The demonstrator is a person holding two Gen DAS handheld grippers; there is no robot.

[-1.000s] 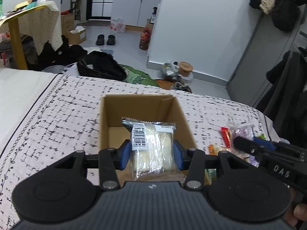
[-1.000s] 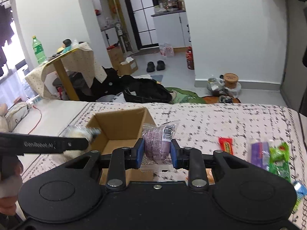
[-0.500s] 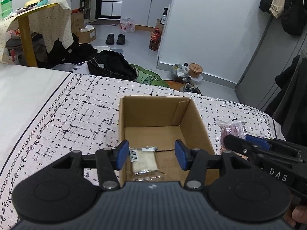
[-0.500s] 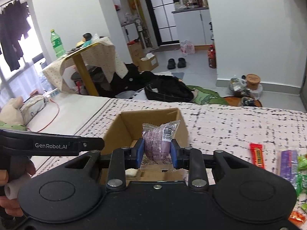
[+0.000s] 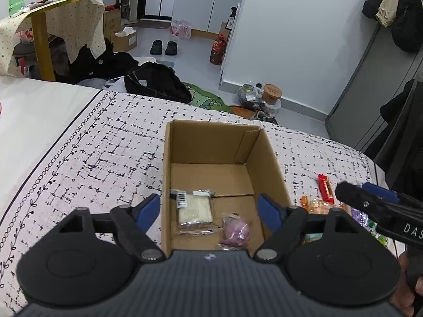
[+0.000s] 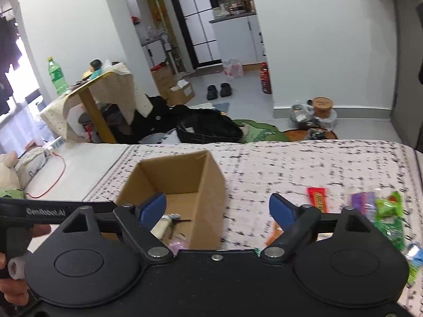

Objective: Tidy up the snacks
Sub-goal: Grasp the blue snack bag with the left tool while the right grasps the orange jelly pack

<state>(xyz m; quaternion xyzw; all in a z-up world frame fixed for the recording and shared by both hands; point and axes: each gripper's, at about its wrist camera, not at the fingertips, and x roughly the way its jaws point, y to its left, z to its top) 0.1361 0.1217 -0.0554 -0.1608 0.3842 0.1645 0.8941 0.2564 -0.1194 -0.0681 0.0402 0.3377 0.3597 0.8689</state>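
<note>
Both claws are letting go: the left claw and the right claw are opening with nothing pinched between their blue pads, each poised above the cardboard box on the patterned bed. Two snacks already lie at the box's near end, a pale clear-wrapped packet and a crinkled purple one beside it on the right. I judge the job barely begun, since a red bar, a green packet and other wrappers lie loose on the bed to the right.

Both wrist views look down, sharing the cardboard box.
</note>
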